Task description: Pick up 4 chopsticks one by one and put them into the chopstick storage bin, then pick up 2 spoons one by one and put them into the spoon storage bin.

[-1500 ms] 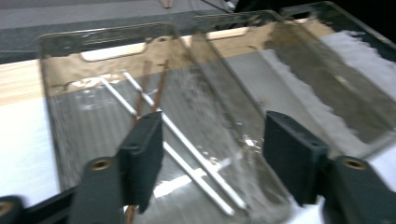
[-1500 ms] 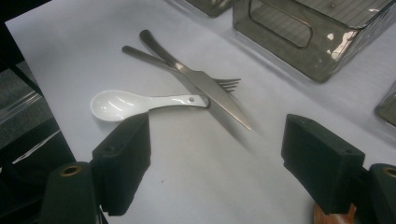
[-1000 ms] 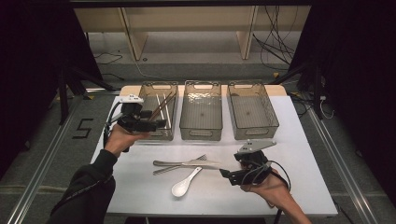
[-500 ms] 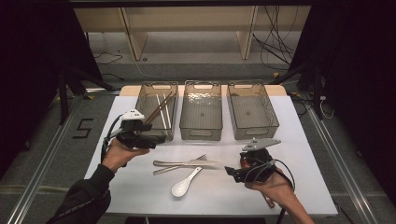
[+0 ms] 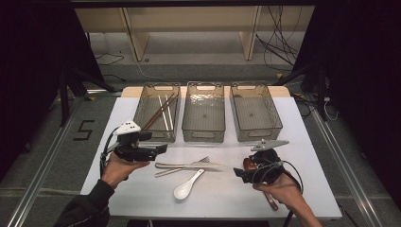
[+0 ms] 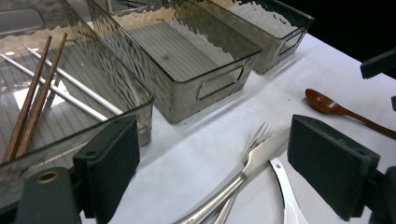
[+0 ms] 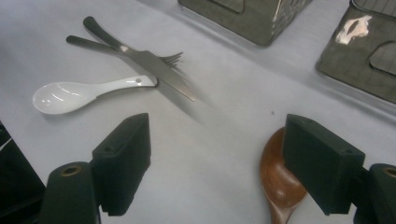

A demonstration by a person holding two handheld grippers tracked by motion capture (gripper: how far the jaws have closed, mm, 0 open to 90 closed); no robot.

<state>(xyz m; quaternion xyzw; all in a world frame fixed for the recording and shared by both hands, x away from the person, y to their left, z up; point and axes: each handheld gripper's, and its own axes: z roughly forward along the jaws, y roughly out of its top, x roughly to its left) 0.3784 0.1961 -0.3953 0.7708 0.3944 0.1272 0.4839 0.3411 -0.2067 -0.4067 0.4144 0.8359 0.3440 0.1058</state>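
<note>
You've got three bins: left [image 5: 142, 111], middle [image 5: 204, 134], right [image 5: 276, 115]. Left bin holds two wooden chopsticks [image 5: 159, 111] and two metal chopsticks [image 5: 164, 112]. On the table [image 5: 302, 142]: one fork [image 5: 182, 167], one knife [image 5: 189, 165], one white spoon [image 5: 187, 184], one brown spoon [image 7: 280, 182]. Two grippers: left [image 5: 161, 149], right [image 5: 239, 173].

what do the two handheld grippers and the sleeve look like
Both are black units. The left gripper and right gripper each carry a light grey three-cornered plate on top and trail a black cable. Their fingers are blocky black pads on arms with a round brass-ringed hole. The left forearm wears a dark sleeve.
</note>
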